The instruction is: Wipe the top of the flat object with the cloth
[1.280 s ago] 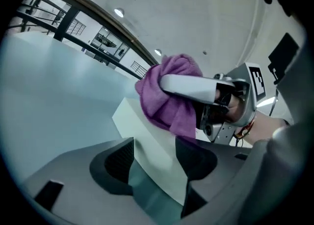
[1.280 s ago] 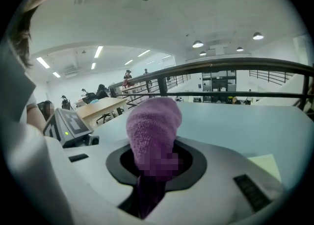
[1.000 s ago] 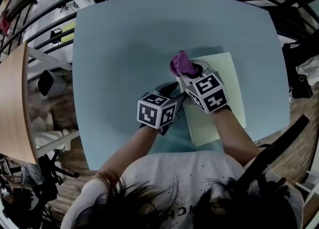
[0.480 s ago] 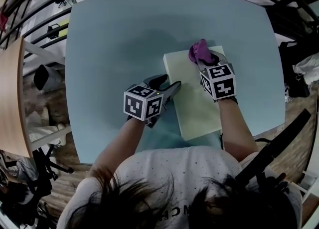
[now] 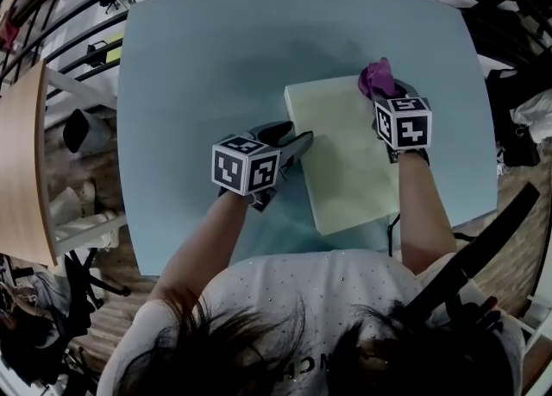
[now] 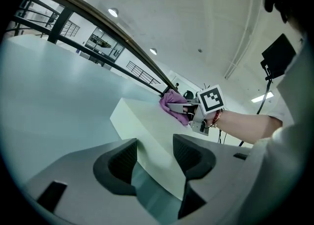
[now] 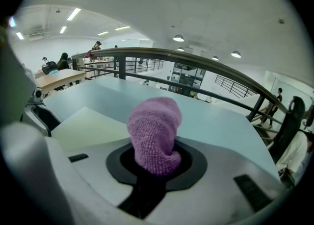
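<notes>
The right claw [image 5: 385, 99] has the soft purple knit cloth [image 5: 374, 78] clamped (floppy, grab it bunched) on the far corner of the stiff pale green slab [image 5: 345, 161], left claw [image 5: 291, 138] closing, nothing pinched, tips at its left edge.

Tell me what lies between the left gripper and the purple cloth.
Only bare top of the flat object, shown in head and left gripper views. The left gripper, jaws closing astride its edge, faces the cloth in the right gripper.
</notes>
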A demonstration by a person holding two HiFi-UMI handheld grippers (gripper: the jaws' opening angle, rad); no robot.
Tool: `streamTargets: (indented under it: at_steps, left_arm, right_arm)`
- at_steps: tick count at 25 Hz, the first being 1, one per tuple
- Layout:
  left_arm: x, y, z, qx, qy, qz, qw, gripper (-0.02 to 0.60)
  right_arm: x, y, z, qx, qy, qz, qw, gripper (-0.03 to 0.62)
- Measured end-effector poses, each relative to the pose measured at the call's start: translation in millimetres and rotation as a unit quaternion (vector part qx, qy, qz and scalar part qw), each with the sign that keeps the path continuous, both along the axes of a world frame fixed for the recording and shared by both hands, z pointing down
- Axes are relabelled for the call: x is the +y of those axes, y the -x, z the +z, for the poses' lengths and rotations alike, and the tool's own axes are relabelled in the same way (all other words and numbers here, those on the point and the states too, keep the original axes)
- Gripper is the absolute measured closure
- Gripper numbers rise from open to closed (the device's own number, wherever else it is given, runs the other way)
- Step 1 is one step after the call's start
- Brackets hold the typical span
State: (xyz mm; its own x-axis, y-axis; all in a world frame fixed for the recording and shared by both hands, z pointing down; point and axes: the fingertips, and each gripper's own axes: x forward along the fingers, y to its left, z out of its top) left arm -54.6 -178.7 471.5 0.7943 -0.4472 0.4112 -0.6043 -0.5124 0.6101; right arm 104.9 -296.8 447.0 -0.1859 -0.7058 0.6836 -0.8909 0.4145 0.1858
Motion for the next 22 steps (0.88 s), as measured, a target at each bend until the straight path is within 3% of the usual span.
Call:
streamTargets:
  at_steps: [10, 13, 15, 18, 20, 22]
  left_arm:
    - [1, -1, -1, -0.003, -0.006, 0.001, 1.0, 0.357]
    - [1, -2, -2, -0.005, -0.007, 0.001, 1.0, 0.36]
    - [2, -3, -2, -0.005, -0.006, 0.001, 1.0, 0.36]
    - [2, -2, -3, -0.006, -0.015, -0.002, 0.9999, 0.36]
    - [3, 0, -3, -0.009, -0.027, -0.006, 0.9996, 0.367]
    - [3, 2, -3, -0.01, -0.031, -0.008, 0.9994, 0.368]
  right_arm:
    - [-1, -56, 0, 0.01, 0.005, 0.102, 0.995, 0.51]
    - [2, -60, -11, -0.015, 0.012, 0.136, 0.991, 0.513]
    - [0, -32, -49, -0.076, -0.033, 0.107, 0.991, 0.514]
    - [4, 50, -108, -0.182, -0.098, -0.003, 0.978, 0.514]
    - [20, 106, -115, -0.231, -0.082, -0.07, 0.967, 0.514]
    - [41, 147, -91, -0.245, -0.032, -0.111, 0.963, 0.514]
